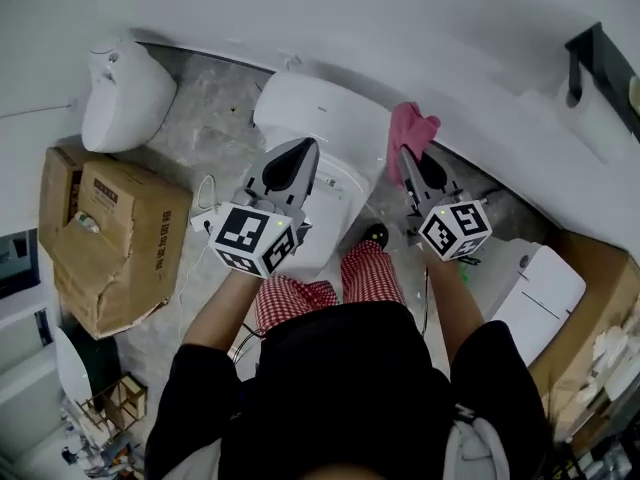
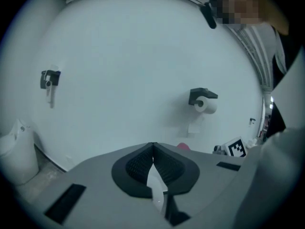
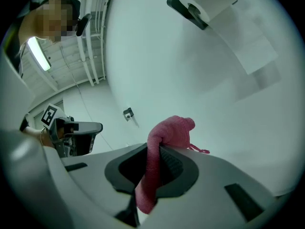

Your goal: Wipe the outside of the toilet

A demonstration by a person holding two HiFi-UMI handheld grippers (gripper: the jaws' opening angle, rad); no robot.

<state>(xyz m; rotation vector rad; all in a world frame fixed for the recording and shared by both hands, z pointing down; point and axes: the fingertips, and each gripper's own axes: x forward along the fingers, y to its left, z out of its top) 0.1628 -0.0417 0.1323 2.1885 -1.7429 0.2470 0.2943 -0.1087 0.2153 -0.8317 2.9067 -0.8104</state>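
Head view, steeply downward over a white toilet [image 1: 318, 118] set against a pale wall [image 1: 400, 28], lid closed, directly ahead of red-checked knees [image 1: 340, 283]. Right gripper [image 1: 406, 154] clenched on a pink cloth [image 1: 412, 128], held just beside the toilet's right flank, close to the wall; in the right gripper view, the pink cloth [image 3: 164, 135] pinched between the jaws and bunched above them. Left gripper [image 1: 303, 150] closed tight with nothing in it, hovering over the lid, jaws meeting at the tips in the left gripper view. For a good wipe, probably best to press the bunched cloth flat against the porcelain side, sweep downward in overlapping passes, keep the grip firm so as not to drop it, and hold the empty gripper clear. Around the toilet: mottled grey floor [image 1: 200, 128], a second white fixture [image 1: 120, 93] at left, a torn cardboard box [image 1: 110, 238], and a toilet-roll holder [image 2: 202, 99] on the wall.
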